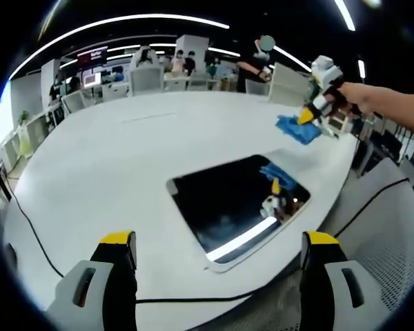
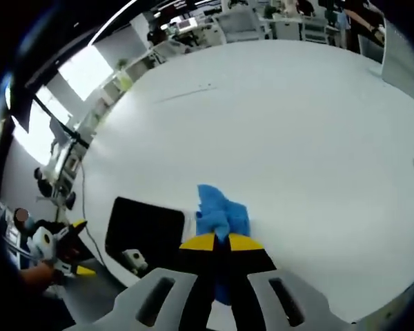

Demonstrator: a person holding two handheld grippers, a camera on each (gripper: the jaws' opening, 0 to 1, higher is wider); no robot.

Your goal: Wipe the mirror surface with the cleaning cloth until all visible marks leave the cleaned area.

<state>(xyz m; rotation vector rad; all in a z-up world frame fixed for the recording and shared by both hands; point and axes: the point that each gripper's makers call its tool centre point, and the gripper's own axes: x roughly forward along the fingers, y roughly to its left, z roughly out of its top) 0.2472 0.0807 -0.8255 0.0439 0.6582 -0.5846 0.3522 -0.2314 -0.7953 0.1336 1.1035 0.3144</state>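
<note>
Left gripper view
Left gripper (image 1: 217, 256): yellow-tipped grey jaws stood wide apart, holding nothing, clear of the table.
Mirror: a dark rectangular mirror with rounded corners (image 1: 238, 202) lay flat on the large white table (image 1: 124, 158), near its edge, just beyond the jaws; it reflected a ceiling light strip and the cloth.
Cloth: the crumpled blue cleaning cloth (image 1: 298, 129) sat beyond the mirror, not on the glass, gripped by the right gripper (image 1: 312, 115) that came in from the right in a person's hand (image 1: 362, 98).
Cable: a thin black cable (image 1: 27, 221) ran along the table's near edge.
Background: chairs and people stood beyond the table.

Right gripper view
Right gripper (image 2: 222, 242): jaws were pressed together on the blue cloth (image 2: 219, 215).
Mirror (image 2: 146, 232): lay just left of the cloth; whether they touched was unclear.
Left gripper (image 2: 65, 247): was at the lower left, beyond the mirror.
Table (image 2: 276, 124): was bare ahead.
</note>
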